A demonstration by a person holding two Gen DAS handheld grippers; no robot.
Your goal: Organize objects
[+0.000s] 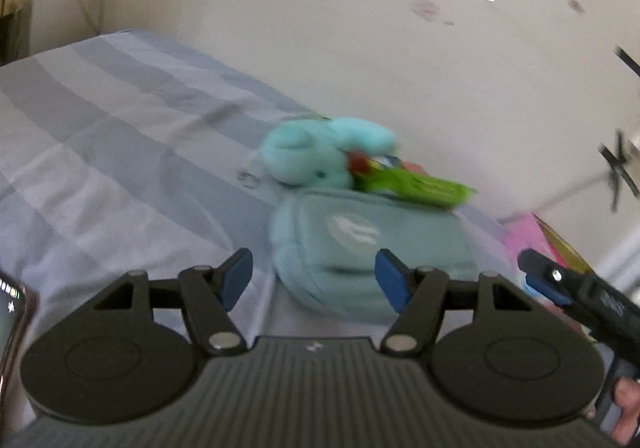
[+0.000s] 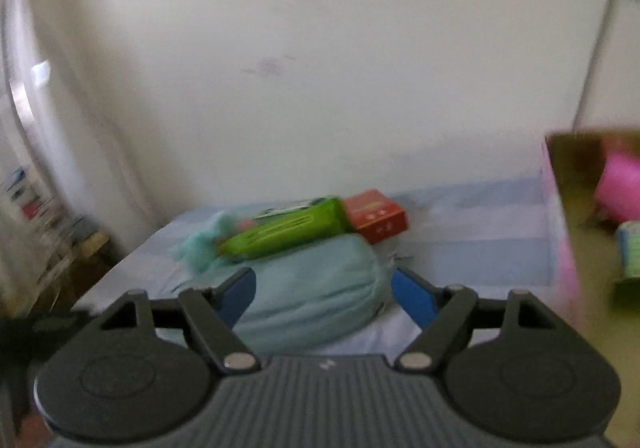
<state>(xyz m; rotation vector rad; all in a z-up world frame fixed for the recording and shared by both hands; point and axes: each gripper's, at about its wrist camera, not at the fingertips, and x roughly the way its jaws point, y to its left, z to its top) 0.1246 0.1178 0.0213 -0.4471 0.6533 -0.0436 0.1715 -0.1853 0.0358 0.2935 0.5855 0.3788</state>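
Observation:
A pale teal zip pouch (image 1: 368, 248) lies on the striped bed sheet (image 1: 100, 152) near the wall. A green packet (image 1: 416, 184) rests on its far edge, beside a turquoise plush toy (image 1: 316, 152). My left gripper (image 1: 314, 280) is open, its blue pads either side of the pouch's near end, apart from it. In the right wrist view the pouch (image 2: 316, 296) sits between the open pads of my right gripper (image 2: 324, 292), with the green packet (image 2: 288, 232) on top and a red box (image 2: 376, 216) behind. The right gripper's finger shows at the left view's edge (image 1: 552, 280).
A pink-sided cardboard box (image 2: 560, 232) stands at the right and holds a pink roll (image 2: 620, 188) and a small carton. A small ring (image 1: 248, 178) lies on the sheet left of the plush. A phone edge (image 1: 12, 320) shows at the far left. The wall is close behind.

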